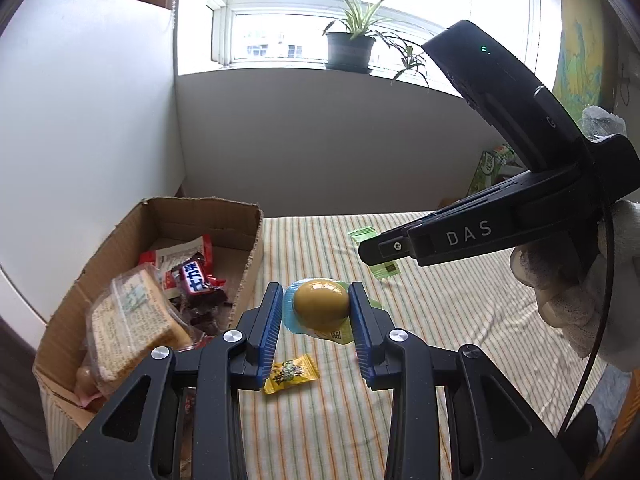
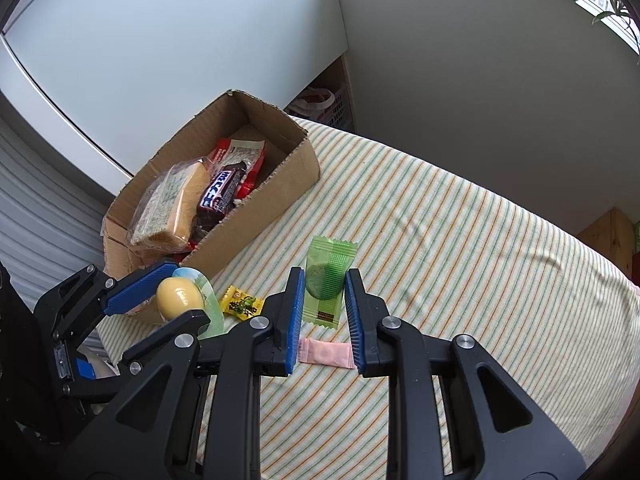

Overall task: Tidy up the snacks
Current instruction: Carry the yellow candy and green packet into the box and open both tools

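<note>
The cardboard box (image 2: 280, 184) on the left already holds snacks. Beside it the left claw (image 1: 318, 312) pinches a yellow jelly cup (image 1: 320, 306), probably to bring it there. The right claw (image 2: 323, 308) pinches a green cookie packet (image 2: 326, 280) above the striped bed (image 2: 480, 280).

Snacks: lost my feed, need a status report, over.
Left hand-held gripper shut on egg pack. Right hand-held gripper shut on green cookie. Box part filled; yellow candy, pink packet loose on cloth. Path clear.
</note>
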Motion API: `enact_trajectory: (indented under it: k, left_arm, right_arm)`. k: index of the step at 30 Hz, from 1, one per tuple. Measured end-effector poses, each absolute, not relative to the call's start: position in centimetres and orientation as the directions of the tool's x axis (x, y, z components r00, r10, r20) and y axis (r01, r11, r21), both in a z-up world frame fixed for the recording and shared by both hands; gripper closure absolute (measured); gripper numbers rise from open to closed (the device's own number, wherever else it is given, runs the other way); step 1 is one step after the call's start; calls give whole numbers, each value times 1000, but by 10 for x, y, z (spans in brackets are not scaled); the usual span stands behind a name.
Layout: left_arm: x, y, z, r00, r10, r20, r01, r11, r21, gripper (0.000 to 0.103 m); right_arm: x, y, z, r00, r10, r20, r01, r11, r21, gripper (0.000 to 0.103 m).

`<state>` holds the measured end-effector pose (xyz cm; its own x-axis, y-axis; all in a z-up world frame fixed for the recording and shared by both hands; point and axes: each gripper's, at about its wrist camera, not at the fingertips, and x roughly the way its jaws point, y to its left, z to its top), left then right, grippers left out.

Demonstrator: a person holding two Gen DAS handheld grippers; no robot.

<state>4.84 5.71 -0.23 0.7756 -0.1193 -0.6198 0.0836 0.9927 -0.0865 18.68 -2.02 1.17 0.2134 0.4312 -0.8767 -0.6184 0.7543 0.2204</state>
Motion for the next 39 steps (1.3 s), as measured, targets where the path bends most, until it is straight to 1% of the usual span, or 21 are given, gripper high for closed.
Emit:
enact_trajectory:
  k: [1, 10, 14, 21, 34, 39]
  left_arm:
    - [57, 55, 3, 780, -113, -616, 80, 993, -82, 71]
    - [41, 99, 15, 818, -56, -573, -4, 995, -103, 71]
    - [37, 121, 13, 818, -30, -574, -49, 991, -121, 71]
    - [36, 144, 6, 812, 8, -583, -95, 988, -118, 71]
    - [28, 153, -1, 800, -17, -599, -81, 988, -135, 71]
    - [29, 155, -1, 796, -16, -605, -88, 986, -142, 70]
  right_arm:
    - [188, -14, 10, 216, 434, -875, -624, 750, 218, 82]
    - [177, 27, 22, 208, 470, -858, -666, 710, 228, 82]
    - [172, 47, 23, 202, 477, -856, -682, 695, 226, 82]
    - [175, 74, 17, 193, 479, -856, -689, 687, 229, 82]
    - [186, 97, 9, 194, 463, -865, -686, 694, 218, 81]
    - [183, 101, 12, 209, 456, -865, -692, 694, 198, 77]
